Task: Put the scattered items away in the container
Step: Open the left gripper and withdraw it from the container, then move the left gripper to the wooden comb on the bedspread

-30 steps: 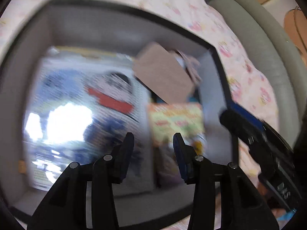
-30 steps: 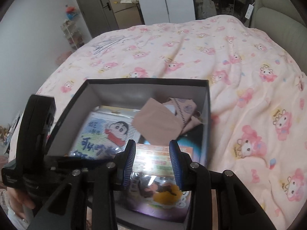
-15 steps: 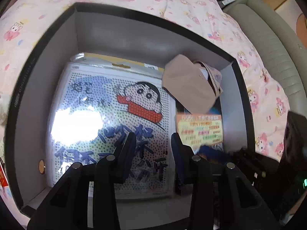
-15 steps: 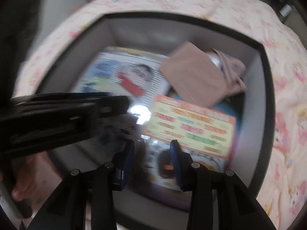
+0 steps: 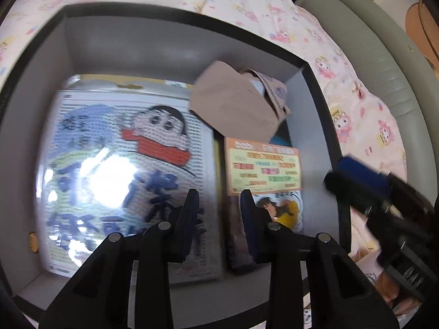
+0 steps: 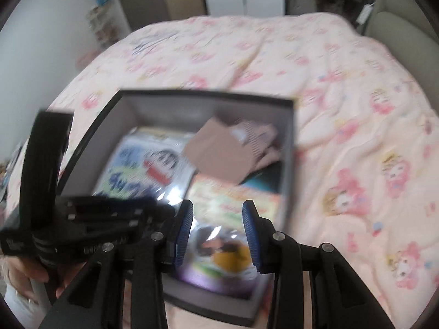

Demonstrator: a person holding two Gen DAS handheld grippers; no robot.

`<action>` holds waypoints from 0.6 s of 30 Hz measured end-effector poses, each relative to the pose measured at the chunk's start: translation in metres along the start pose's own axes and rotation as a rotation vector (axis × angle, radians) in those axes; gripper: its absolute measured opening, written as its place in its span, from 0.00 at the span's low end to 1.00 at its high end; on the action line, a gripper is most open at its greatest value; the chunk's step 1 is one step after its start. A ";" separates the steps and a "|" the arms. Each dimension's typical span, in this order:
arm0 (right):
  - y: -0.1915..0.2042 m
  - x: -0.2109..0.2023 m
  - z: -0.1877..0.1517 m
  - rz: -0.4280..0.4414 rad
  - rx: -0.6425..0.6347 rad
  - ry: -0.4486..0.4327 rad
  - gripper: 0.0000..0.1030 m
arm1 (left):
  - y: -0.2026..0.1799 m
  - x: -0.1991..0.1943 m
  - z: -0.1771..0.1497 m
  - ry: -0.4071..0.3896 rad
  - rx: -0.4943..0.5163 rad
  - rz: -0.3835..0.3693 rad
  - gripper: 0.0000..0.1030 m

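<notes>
Black box sits filled on a pink cartoon-print bedspread

The grey-lined box (image 5: 175, 46) holds a glossy cartoon-boy pack (image 5: 123, 170), an orange-headed card pack (image 5: 263, 164) and a tan pouch (image 5: 233, 104) (tilted against the far corner). Left gripper (image 5: 218, 219), jaws just narrowing, and right gripper (image 6: 216, 230) hover above, gaping, gripping nothing.

Box (image 5: 175, 41) top open, floor covered by packets (image 5: 123, 170), bedspread (image 6: 343, 109) right of box bare
</notes>
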State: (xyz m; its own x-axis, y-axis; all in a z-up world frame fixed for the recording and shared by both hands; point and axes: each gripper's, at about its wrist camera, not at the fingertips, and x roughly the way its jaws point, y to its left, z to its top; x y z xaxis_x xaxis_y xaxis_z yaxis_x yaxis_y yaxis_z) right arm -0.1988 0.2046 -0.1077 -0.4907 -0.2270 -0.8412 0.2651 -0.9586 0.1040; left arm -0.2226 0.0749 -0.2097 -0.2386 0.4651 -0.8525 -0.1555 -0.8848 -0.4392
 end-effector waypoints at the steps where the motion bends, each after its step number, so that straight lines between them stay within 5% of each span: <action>1: -0.002 -0.001 0.001 -0.012 0.007 -0.008 0.32 | -0.003 0.003 0.000 0.010 0.007 -0.006 0.29; 8: -0.009 0.013 0.004 -0.012 0.036 0.026 0.32 | -0.029 0.012 -0.010 0.053 0.127 0.023 0.30; 11: -0.007 0.019 0.001 -0.036 0.017 0.046 0.32 | -0.021 0.005 -0.007 0.048 0.074 -0.043 0.30; 18: -0.003 0.024 -0.002 -0.088 -0.003 0.052 0.34 | -0.012 0.010 -0.007 0.079 0.049 -0.054 0.30</action>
State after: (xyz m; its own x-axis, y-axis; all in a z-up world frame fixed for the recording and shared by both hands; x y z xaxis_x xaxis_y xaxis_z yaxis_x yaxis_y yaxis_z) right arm -0.2100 0.2028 -0.1294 -0.4687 -0.1330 -0.8733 0.2253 -0.9739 0.0274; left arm -0.2165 0.0903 -0.2146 -0.1525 0.5066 -0.8486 -0.2137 -0.8552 -0.4722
